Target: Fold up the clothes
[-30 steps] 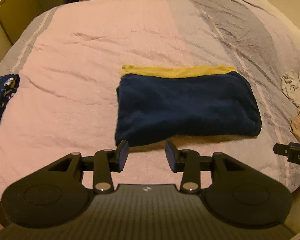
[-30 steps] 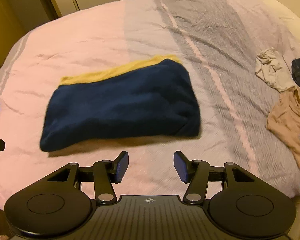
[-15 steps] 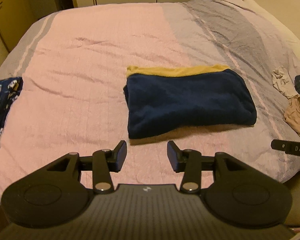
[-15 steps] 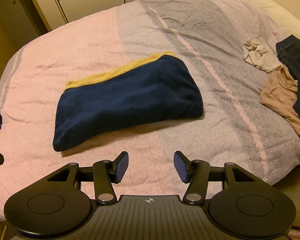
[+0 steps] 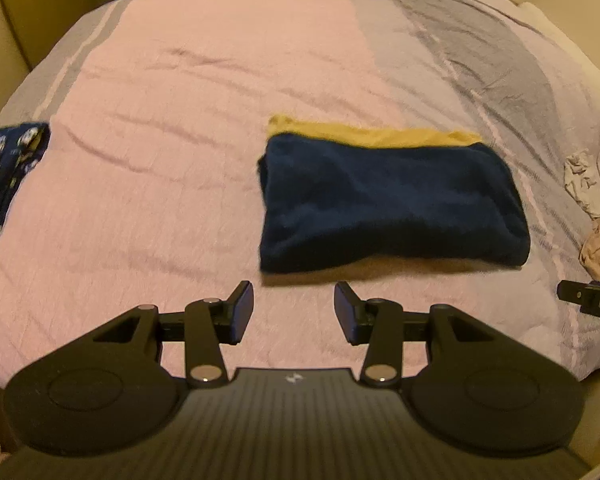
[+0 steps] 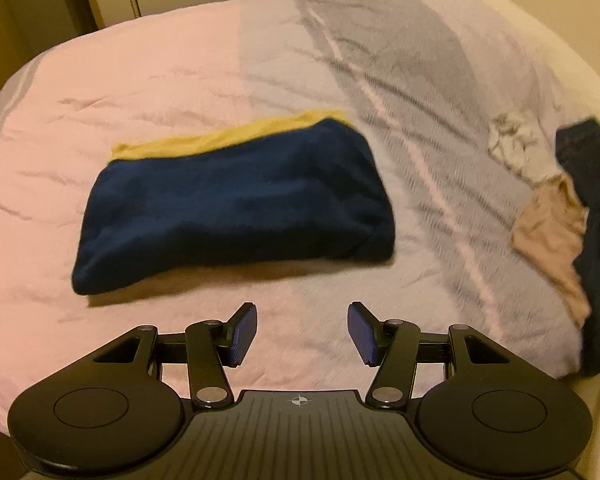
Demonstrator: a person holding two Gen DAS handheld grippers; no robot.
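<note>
— Item: navy garment (image 5: 392,204), folded, yellow edge at far side. Lying mid-bed (image 5: 204,92), released.
— Left gripper (image 5: 295,312), right gripper (image 6: 302,332): backing away over the last second, jaws wide, holding nothing. Fold looking finished; unfolded pile (image 6: 552,216) waiting rightward.

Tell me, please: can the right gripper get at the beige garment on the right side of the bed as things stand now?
Probably yes. The right gripper is open and holds nothing, and only bare bedspread lies between it and the beige garment. Dark blue clothing touches the garment's far side, but the near edge is free.
</note>
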